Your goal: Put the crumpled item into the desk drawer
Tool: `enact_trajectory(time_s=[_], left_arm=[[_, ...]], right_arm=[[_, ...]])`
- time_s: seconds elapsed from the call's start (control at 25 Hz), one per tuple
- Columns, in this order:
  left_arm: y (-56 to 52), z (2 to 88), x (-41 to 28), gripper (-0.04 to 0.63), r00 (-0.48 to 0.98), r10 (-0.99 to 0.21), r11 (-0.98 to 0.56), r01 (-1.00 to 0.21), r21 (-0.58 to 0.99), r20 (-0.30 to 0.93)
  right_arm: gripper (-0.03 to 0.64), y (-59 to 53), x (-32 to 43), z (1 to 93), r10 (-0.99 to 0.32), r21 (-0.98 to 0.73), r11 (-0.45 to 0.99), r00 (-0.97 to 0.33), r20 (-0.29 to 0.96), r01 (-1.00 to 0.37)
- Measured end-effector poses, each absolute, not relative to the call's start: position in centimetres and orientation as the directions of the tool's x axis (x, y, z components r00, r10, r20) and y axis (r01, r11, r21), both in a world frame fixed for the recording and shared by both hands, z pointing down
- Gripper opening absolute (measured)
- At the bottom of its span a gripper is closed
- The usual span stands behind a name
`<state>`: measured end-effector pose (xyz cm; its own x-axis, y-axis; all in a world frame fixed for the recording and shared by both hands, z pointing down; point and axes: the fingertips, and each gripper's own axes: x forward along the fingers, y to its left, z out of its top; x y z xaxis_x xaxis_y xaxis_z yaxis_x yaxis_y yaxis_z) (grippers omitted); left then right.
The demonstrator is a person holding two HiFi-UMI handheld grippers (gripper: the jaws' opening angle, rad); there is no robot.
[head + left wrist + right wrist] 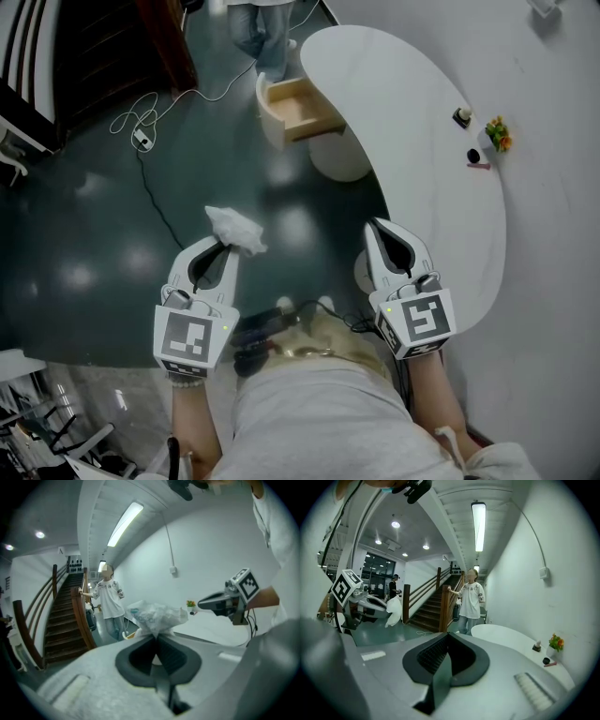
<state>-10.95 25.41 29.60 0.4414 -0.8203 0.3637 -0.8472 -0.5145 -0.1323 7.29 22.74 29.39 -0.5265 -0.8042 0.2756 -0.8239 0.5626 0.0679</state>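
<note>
Crumpled item (236,229), pinched at its near end by the left gripper (222,245), spreads crosswise beyond the tips; right gripper (376,228) pressed together, empty.

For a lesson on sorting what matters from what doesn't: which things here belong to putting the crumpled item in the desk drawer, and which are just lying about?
In the job:
crumpled item, pinched in the left gripper
open drawer
desk

Lying about:
small plant
little bottle
floor cable
right gripper, shut and empty
</note>
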Motion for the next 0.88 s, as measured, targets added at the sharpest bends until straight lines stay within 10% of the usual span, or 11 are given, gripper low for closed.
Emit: enact_trajectory(time_s=[0.88], left_arm=[[23.3,29.1,-13.7,-0.002,0.468,-0.82,-0.536,-0.83,-0.155,0.329]], right_arm=[[0.005,21.9,5.1,29.1,-0.834,0.086,0.526,-0.493,0.248,-0.846]])
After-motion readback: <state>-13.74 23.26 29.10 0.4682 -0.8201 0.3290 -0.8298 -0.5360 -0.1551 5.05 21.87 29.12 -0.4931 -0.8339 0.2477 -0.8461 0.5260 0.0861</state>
